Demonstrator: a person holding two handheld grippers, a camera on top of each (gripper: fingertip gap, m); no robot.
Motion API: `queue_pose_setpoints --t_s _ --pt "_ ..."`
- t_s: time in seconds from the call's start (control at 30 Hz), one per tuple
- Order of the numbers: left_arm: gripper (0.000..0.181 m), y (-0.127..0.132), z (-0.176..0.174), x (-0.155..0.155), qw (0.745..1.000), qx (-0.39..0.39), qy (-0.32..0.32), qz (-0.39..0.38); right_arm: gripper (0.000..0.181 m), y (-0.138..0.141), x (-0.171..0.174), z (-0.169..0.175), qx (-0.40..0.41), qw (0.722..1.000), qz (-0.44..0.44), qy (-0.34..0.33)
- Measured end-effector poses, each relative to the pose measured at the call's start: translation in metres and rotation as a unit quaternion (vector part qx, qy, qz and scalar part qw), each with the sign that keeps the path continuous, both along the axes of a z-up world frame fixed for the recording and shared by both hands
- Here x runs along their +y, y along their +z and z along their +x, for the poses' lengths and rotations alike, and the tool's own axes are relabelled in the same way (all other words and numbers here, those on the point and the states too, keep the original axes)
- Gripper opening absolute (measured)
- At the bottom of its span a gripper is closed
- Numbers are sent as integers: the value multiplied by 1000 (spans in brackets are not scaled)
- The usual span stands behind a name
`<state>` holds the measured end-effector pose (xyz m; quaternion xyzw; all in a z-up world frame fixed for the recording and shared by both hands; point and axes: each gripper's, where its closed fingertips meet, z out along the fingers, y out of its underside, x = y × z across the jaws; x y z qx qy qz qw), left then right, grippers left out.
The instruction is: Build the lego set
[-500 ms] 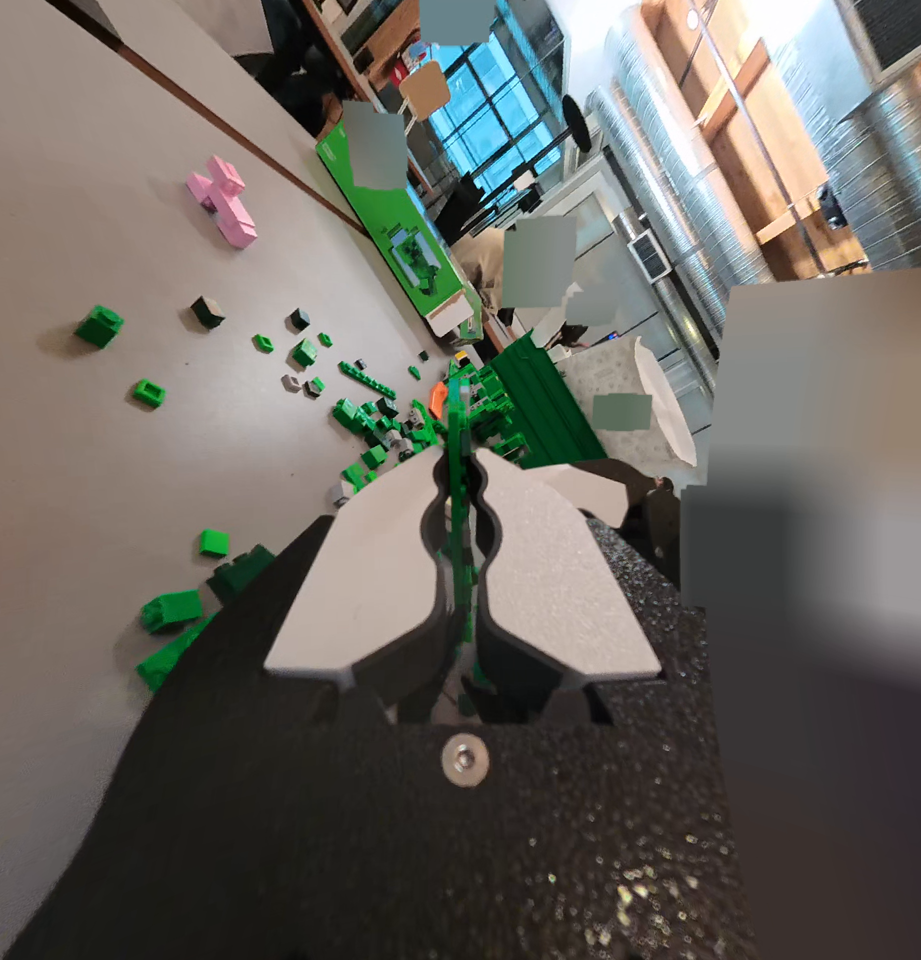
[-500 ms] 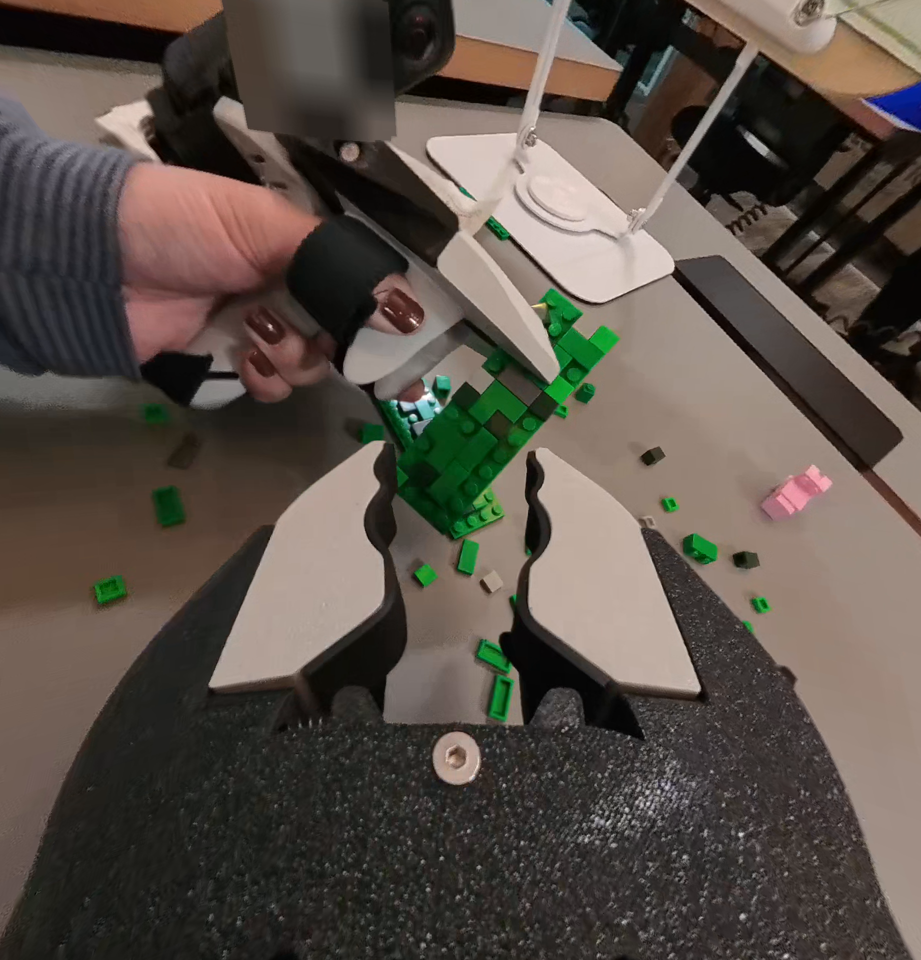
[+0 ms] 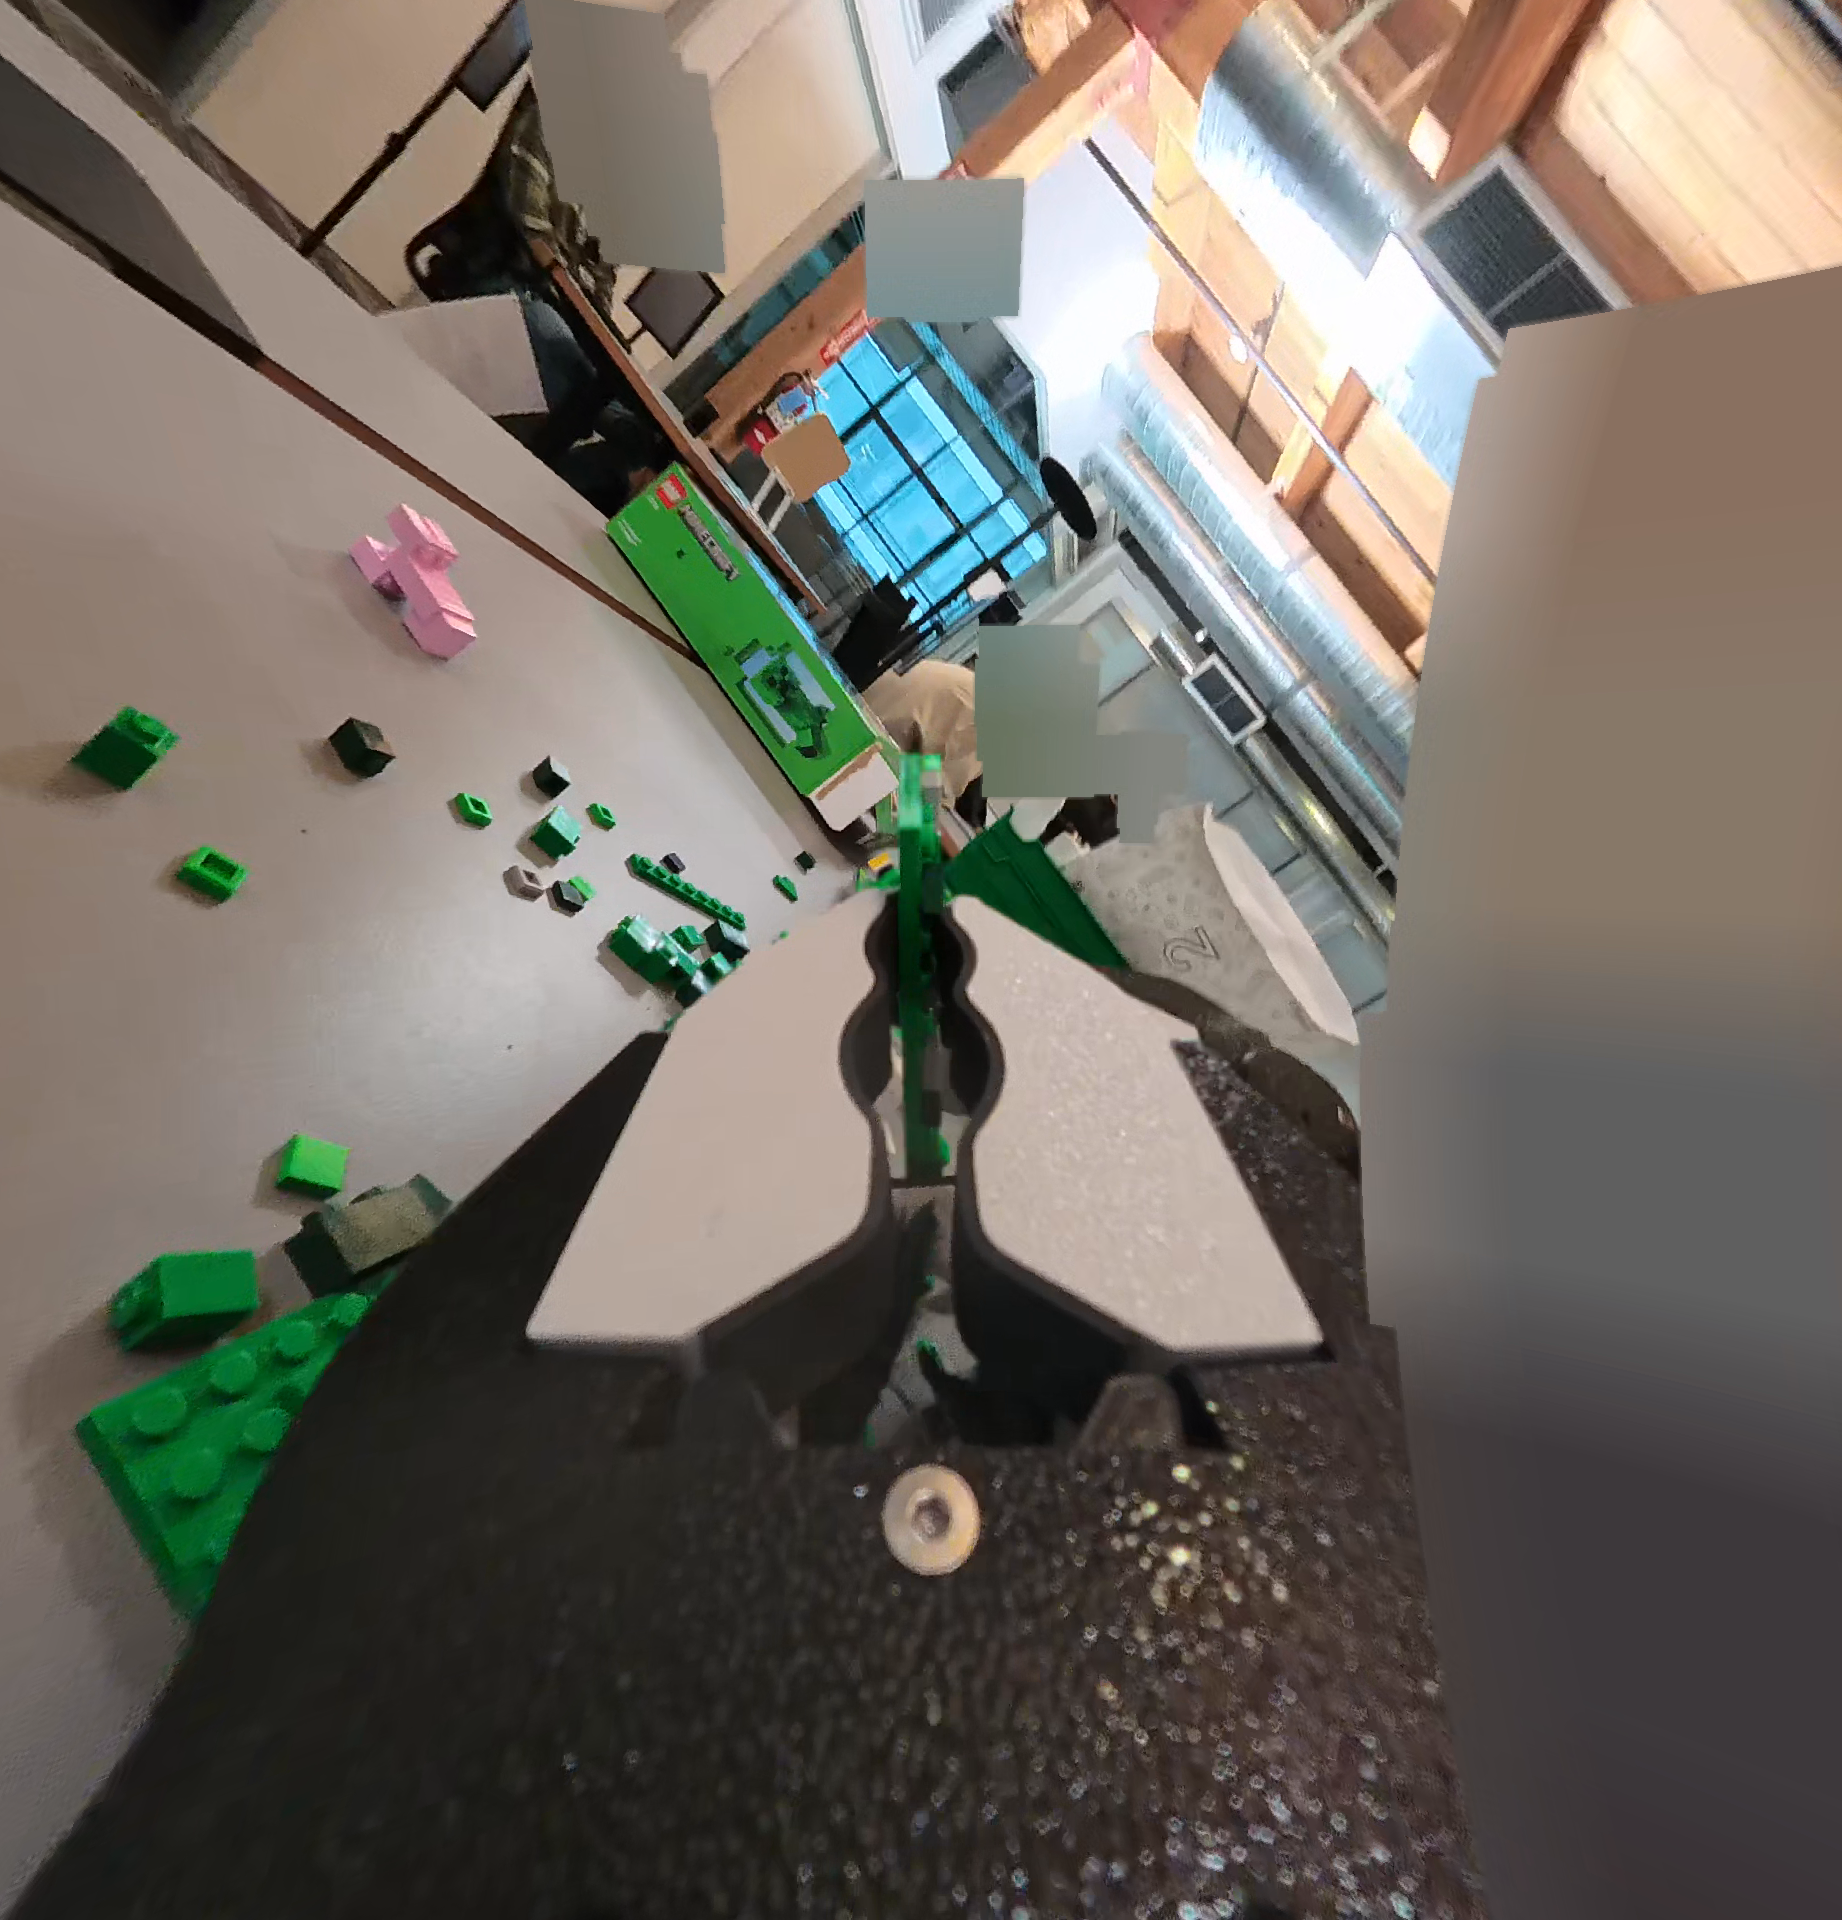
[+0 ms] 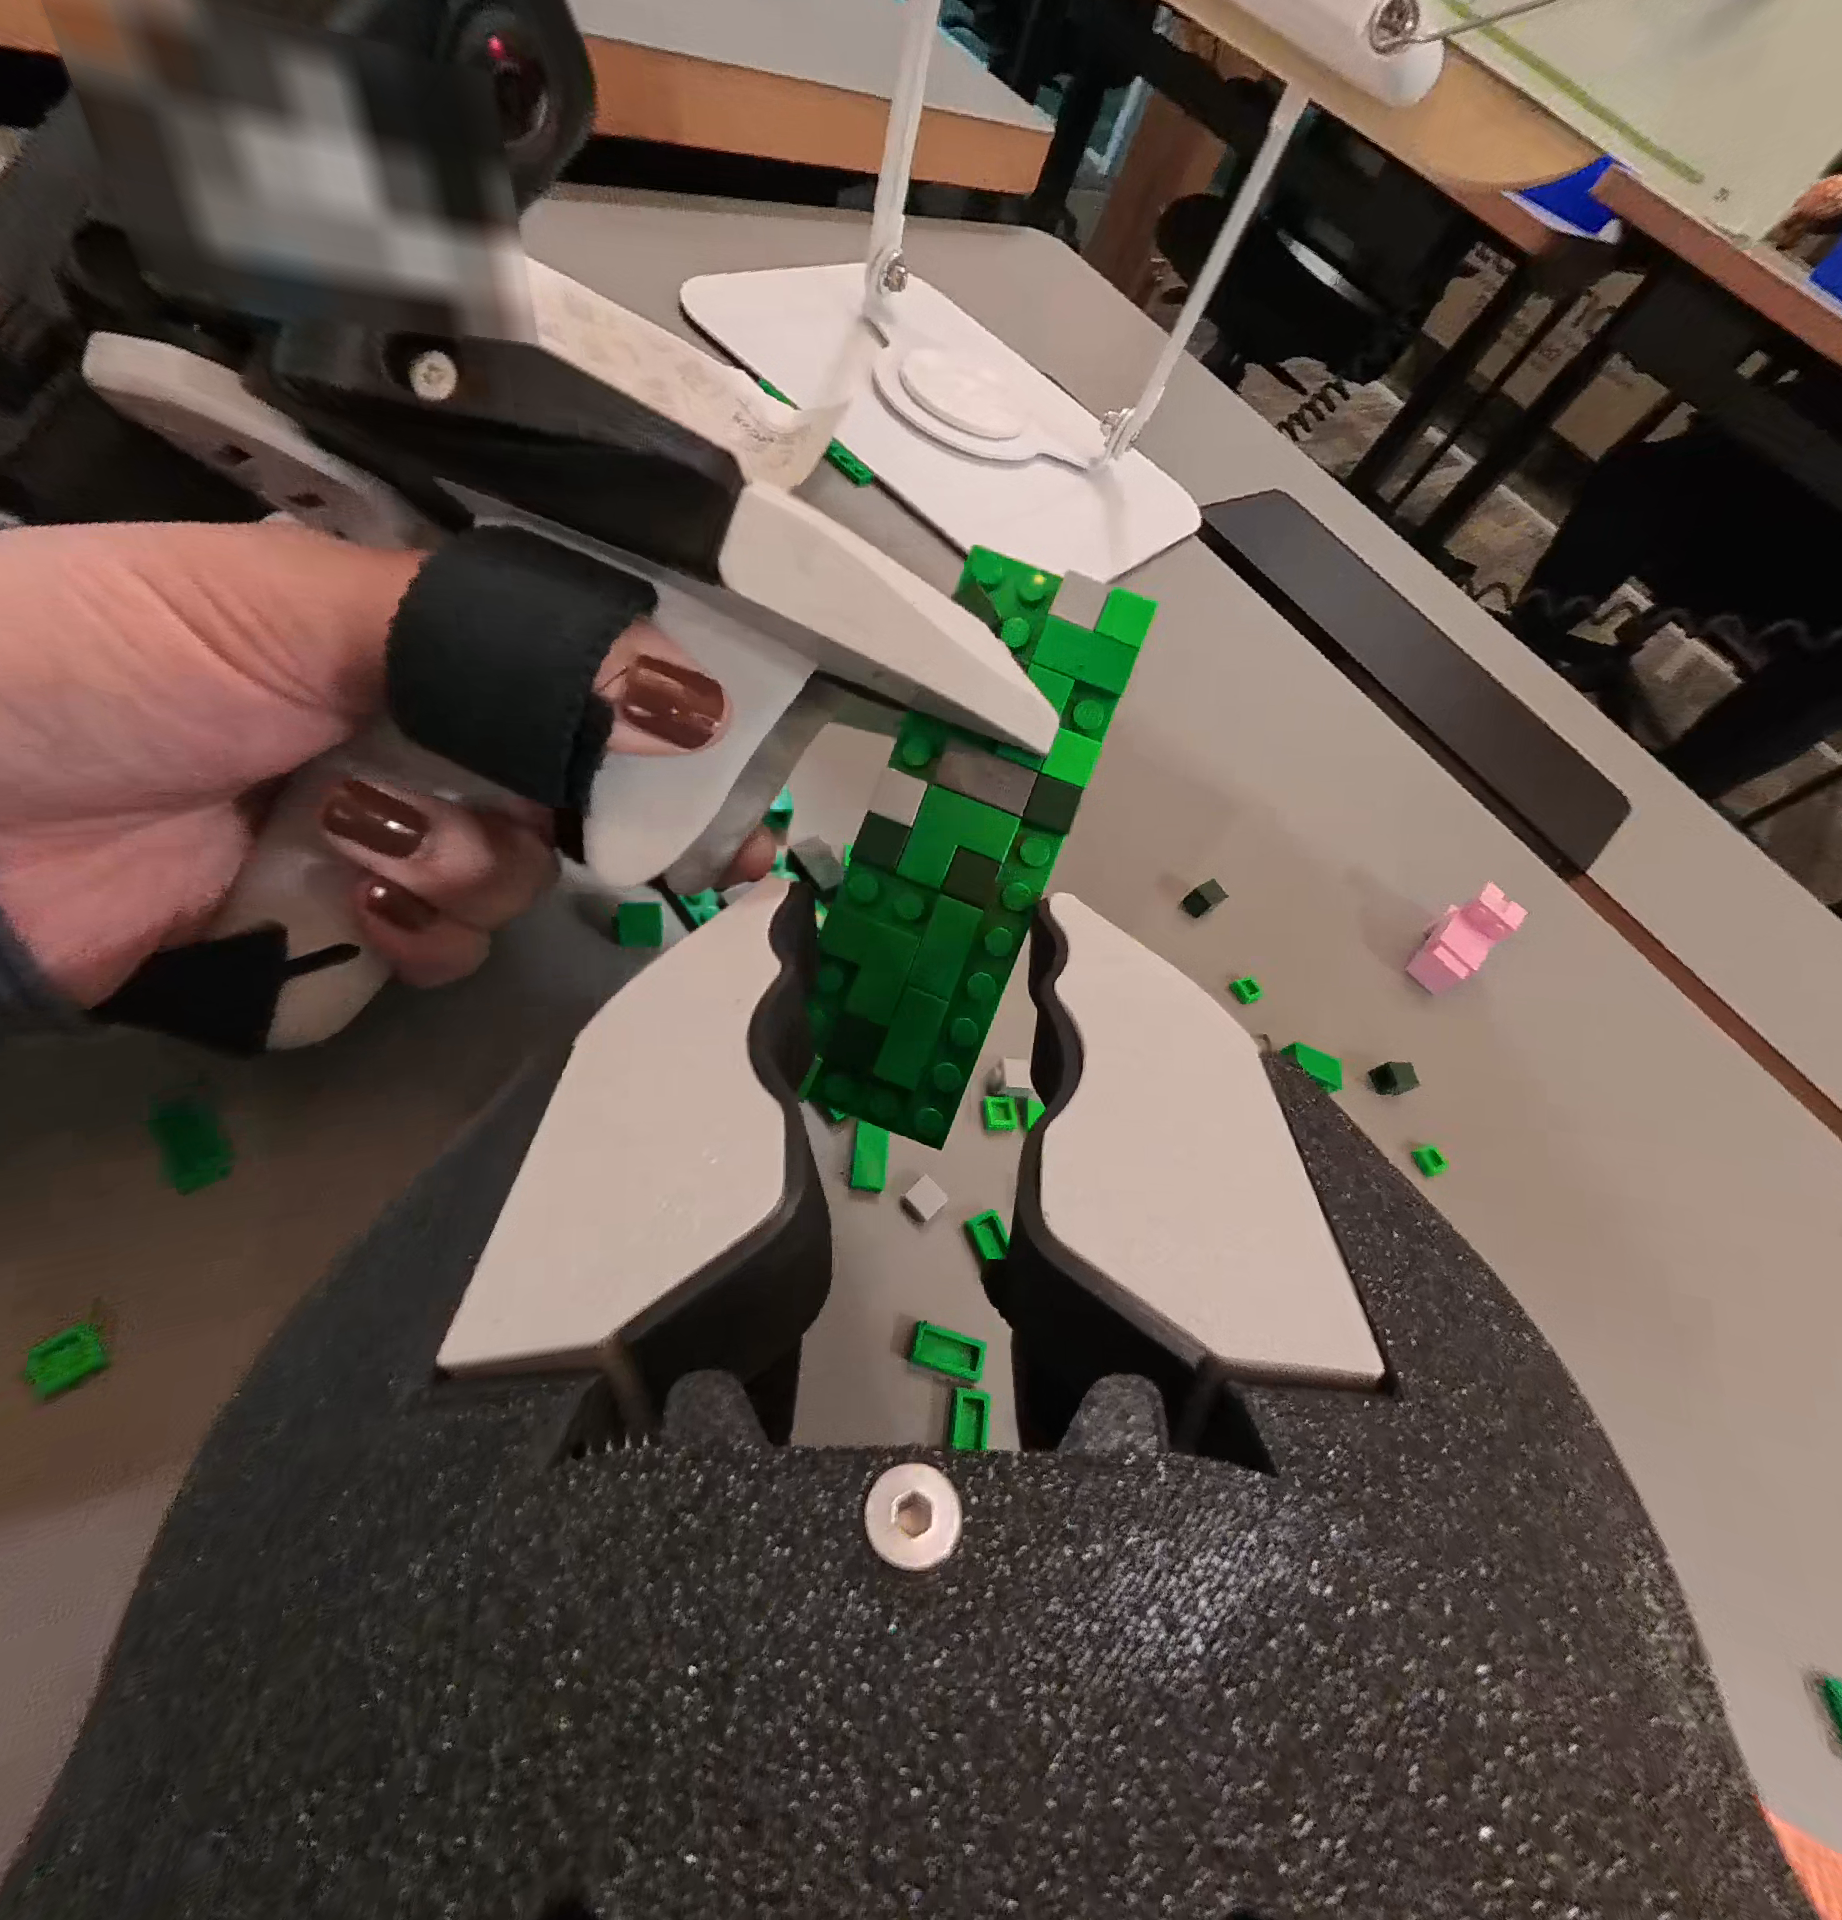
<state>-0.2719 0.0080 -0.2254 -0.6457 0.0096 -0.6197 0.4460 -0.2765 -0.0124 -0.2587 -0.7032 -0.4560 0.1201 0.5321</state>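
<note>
Left gripper (image 3: 917, 935) closed on the green lego panel (image 4: 958, 883), held edge-on above the grey table (image 4: 1312, 779); right gripper (image 4: 912, 987) open, one finger on each side of the panel's lower end, contact impossible to tell. Around: loose green bricks (image 4: 943, 1351) on the table under the panel, pink lego figure (image 4: 1462, 940) well apart, white stand (image 4: 958, 416) behind. Compared with half a second earlier: panel more upright and now between the right fingers (image 4: 668, 1132), before only beyond their tips.
</note>
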Motion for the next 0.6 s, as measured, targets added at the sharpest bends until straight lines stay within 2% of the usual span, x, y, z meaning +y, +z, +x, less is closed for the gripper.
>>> queue_pose_setpoints --t_s 0.17,0.47,0.5,0.6 --pt "5 -2 -1 -7 999 21 -41 23 39 0 -7 0 17 998 -32 56" --pt "5 -5 3 -16 991 82 -77 67 37 -2 -17 4 46 986 -71 140" --pt "5 -5 4 -18 990 89 -82 70 22 -2 -17 6 56 985 -81 145" --pt "5 -8 9 -20 987 109 -92 76 18 -4 -14 11 74 981 -99 147"
